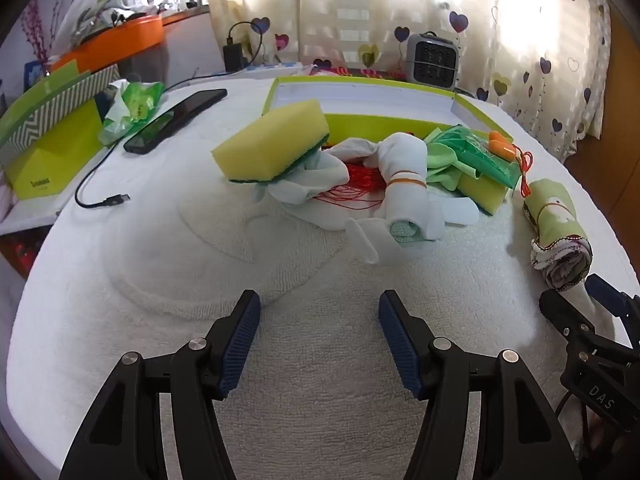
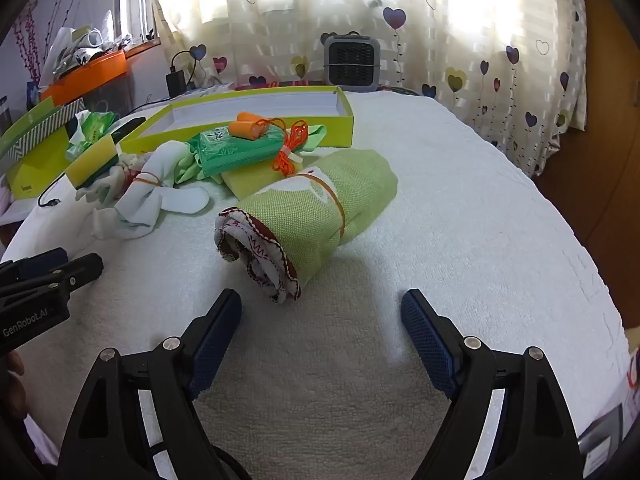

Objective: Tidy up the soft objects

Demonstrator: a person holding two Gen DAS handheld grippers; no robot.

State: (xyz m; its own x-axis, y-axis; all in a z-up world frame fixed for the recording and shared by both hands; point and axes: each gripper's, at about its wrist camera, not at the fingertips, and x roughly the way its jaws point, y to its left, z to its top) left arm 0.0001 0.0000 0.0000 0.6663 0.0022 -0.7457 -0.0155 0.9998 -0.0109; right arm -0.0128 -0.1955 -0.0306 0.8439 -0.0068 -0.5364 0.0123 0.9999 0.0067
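We see the left hand-held gripper (image 1: pixel 319 338) spread wide, nothing between its blue pads, hovering over bare white towelling on the table (image 1: pixel 320 360). The right hand-held gripper (image 2: pixel 321 336) is likewise wide open and empty; its fingers flank the space just in front of the rolled green towel (image 2: pixel 316 208), whose patterned end points toward them, apart from both pads. That roll is bound by a rubber band and lies alone, right of the main pile. The pile sits mid-table: a yellow sponge (image 1: pixel 272 140) tilted on a white cloth, a white sock roll (image 1: pixel 404 184) with its own band, red cord (image 1: pixel 356 190), green cloths, a green tissue pack (image 2: pixel 236 146) carrying orange earplugs (image 2: pixel 248 128), and a second sponge (image 1: pixel 480 194) underneath. Behind the pile stands the open lime-green box (image 1: pixel 360 92), its white interior showing nothing in it. To the left lie a phone (image 1: pixel 176 120) and a loose cable end (image 1: pixel 116 199) near the table's edge. Open towelling spans the near half of the table and the whole right side up to the curtain (image 2: pixel 500 40). In each view the other gripper shows at the frame edge.
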